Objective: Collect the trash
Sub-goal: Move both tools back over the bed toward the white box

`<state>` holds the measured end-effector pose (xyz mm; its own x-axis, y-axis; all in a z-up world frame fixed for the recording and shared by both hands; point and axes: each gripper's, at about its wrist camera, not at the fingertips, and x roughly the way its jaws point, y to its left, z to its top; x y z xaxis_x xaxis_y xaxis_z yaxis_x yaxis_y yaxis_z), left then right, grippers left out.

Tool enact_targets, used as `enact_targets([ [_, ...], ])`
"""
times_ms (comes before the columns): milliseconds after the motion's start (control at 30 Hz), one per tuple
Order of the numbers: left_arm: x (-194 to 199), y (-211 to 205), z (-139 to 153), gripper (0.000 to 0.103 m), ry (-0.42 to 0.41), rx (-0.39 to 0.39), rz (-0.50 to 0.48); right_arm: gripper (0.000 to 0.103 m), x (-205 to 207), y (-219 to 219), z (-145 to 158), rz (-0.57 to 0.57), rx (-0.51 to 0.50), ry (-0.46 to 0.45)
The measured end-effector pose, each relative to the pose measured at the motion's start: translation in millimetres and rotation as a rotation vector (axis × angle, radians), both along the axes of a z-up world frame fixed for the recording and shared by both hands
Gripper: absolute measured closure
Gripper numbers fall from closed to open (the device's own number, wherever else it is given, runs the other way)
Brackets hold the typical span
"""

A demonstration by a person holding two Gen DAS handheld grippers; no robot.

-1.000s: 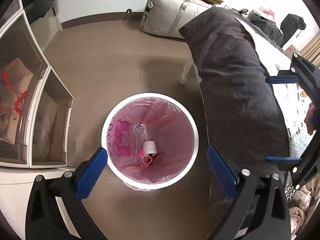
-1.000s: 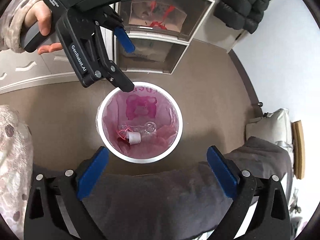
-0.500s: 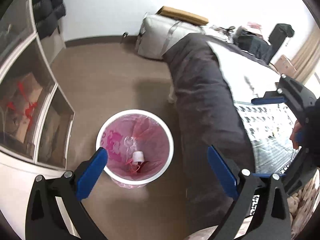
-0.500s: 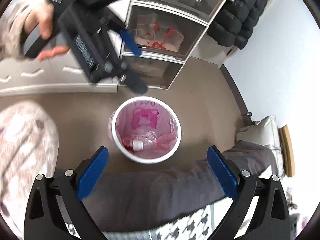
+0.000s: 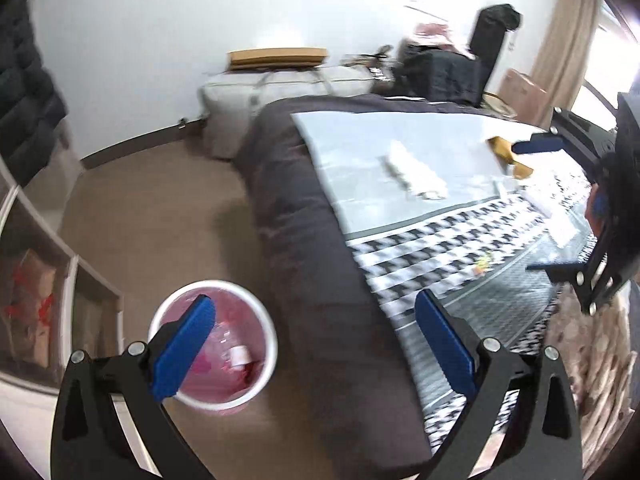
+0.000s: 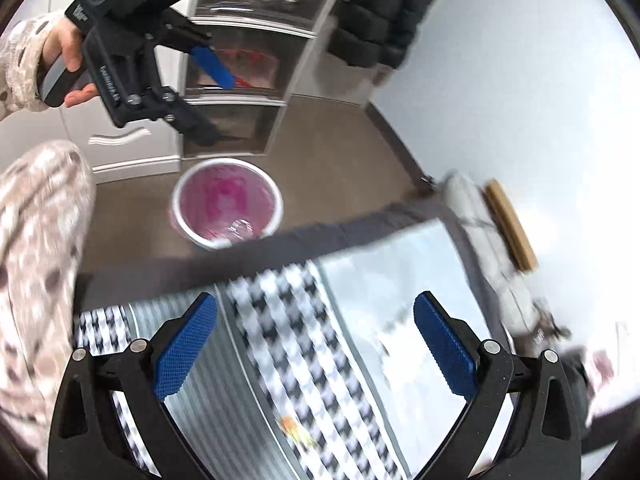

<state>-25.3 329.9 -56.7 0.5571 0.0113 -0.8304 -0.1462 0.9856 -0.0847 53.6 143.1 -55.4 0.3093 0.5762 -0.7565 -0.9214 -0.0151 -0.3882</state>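
Lower left of the left wrist view — white bin [image 5: 256, 394] with pink liner, clear bottle [image 5: 228, 350] inside. Left gripper [image 5: 316, 332] and right gripper [image 6: 316, 332] gape wide, empty, over the houndstooth bedspread [image 6: 280, 332].

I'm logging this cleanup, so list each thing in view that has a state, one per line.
Left tool: open, empty.
Right tool: open, empty.
Trash bin: upright on the floor, lined with a pink bag, some trash inside.
White wrapper: lying on the bed, not collected.
Small orange scrap: lying on the bed cover.
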Motion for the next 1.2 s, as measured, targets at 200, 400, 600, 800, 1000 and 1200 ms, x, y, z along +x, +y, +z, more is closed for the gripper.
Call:
enact_targets([
  [200,33,-64,-4,0.005,0.006,0.007,-0.125,0.007,31,-68,11,-0.106,0.018,-0.007],
  [400,63,-118,-22,0.005,0.042,-0.043,-0.209,0.007,60,-134,5,-0.214,0.02,0.002],
  [600,95,-170,-43,0.005,0.087,-0.049,-0.287,0.007,91,-194,-13,-0.328,0.035,0.06],
  [800,131,-214,-56,0.005,0.129,-0.032,-0.355,0.007,125,-257,-27,-0.431,0.067,0.127],
  [1000,182,-259,-68,0.005,0.163,-0.068,-0.409,0.007,153,-317,-42,-0.498,0.103,0.192],
  [1200,241,-297,-86,0.005,0.188,-0.142,-0.424,0.007,186,-357,-59,-0.56,0.15,0.284],
])
